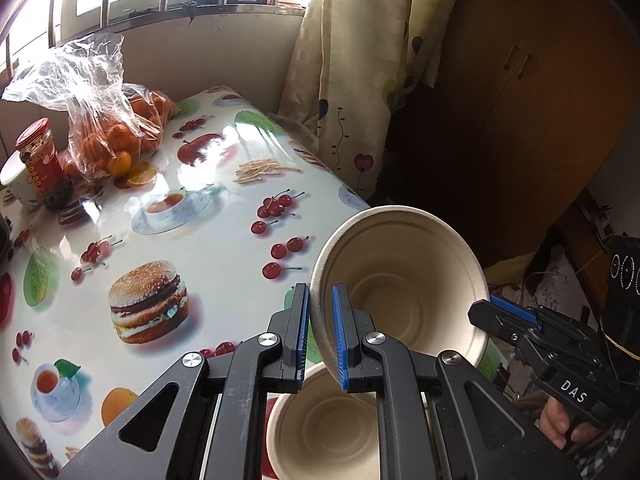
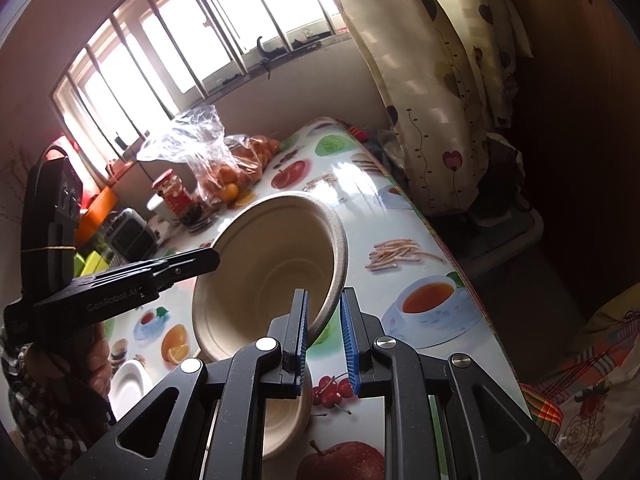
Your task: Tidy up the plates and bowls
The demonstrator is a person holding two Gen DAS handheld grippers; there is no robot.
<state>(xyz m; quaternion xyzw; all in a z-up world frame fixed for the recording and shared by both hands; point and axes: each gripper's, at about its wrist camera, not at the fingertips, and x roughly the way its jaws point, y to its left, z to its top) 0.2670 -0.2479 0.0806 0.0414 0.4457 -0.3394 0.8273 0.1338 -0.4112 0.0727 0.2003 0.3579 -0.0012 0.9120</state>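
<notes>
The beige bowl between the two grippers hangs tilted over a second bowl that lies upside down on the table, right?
Not quite. The second bowl sits open side up on the table; the left wrist view looks straight into its hollow. The rest holds: the beige bowl is tilted above it, with the left gripper and the right gripper at its rim.
</notes>
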